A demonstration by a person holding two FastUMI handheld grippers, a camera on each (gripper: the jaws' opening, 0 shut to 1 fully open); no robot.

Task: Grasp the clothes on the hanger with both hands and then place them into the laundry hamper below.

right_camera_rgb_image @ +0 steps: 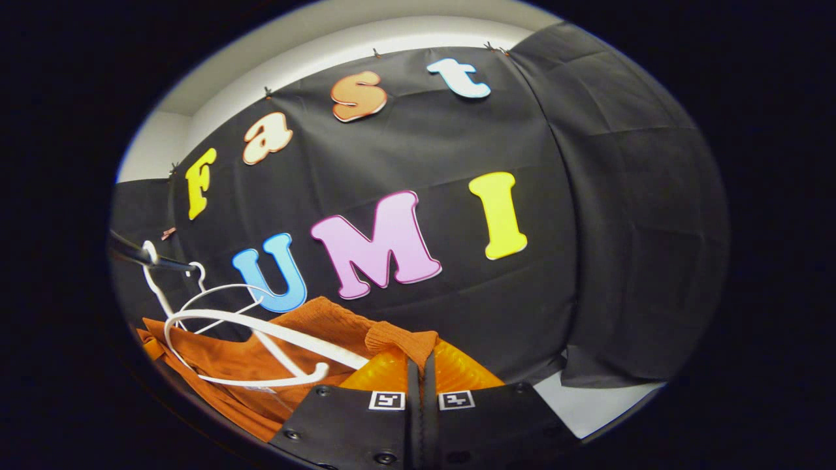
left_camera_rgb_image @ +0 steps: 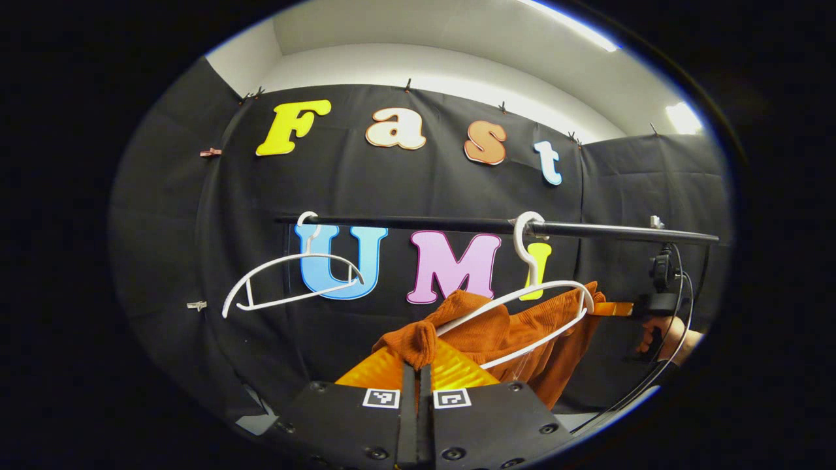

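Orange garment (left_camera_rgb_image: 503, 333) pinched in both hand-held grippers (left_camera_rgb_image: 418, 365)

Bright ceiling light strips (left_camera_rgb_image: 682, 117) glare white at the upper right of the left gripper view. Both views are evenly lit and sharp centrally, with strong fisheye bending and darkening toward the edges.

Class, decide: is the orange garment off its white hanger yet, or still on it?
Still on: the orange ribbed garment drapes over the white plastic hanger hooked on the black rail.
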